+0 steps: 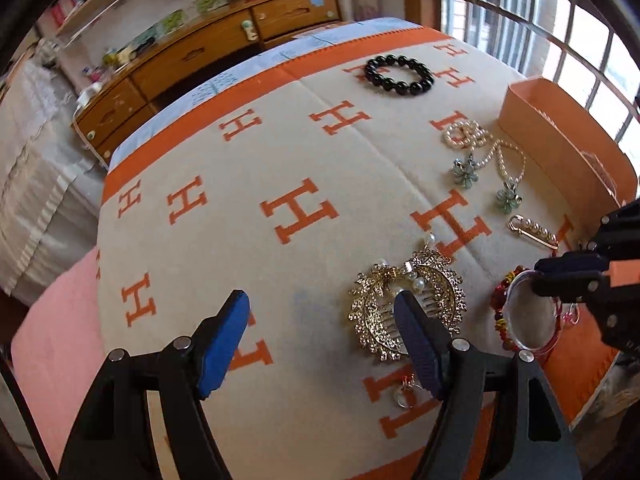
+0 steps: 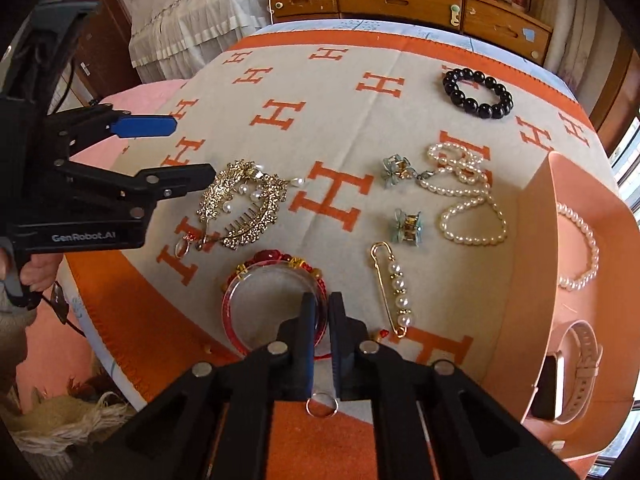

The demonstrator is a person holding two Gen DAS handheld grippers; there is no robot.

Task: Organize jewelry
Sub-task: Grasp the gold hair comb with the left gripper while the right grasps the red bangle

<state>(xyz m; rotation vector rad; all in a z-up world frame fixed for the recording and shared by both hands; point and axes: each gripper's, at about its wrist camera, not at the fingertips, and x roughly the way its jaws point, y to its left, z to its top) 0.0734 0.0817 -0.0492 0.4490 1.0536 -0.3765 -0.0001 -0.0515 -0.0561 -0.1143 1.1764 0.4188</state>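
Note:
My right gripper (image 2: 323, 300) is shut on the near rim of a clear bangle with a red edge (image 2: 272, 304), which lies on the blanket beside a red and gold bead bracelet (image 2: 280, 258). In the left wrist view that gripper (image 1: 560, 276) comes in from the right over the bangle (image 1: 528, 312). My left gripper (image 1: 322, 304) stands open just above the blanket, nothing between its fingers. Its right finger covers part of a gold hair comb with pearls (image 1: 372, 308). Seen from the right wrist, the left gripper (image 2: 188, 150) hangs at the comb's (image 2: 244, 204) left end.
On the H-patterned blanket (image 1: 240, 240) lie a black bead bracelet (image 2: 478, 94), a pearl necklace (image 2: 468, 200), two green flower clips (image 2: 406, 226), a pearl pin (image 2: 394, 292) and a small ring (image 2: 322, 404). An orange box (image 2: 536, 280) at right holds a pearl bracelet (image 2: 580, 248) and a watch (image 2: 568, 368).

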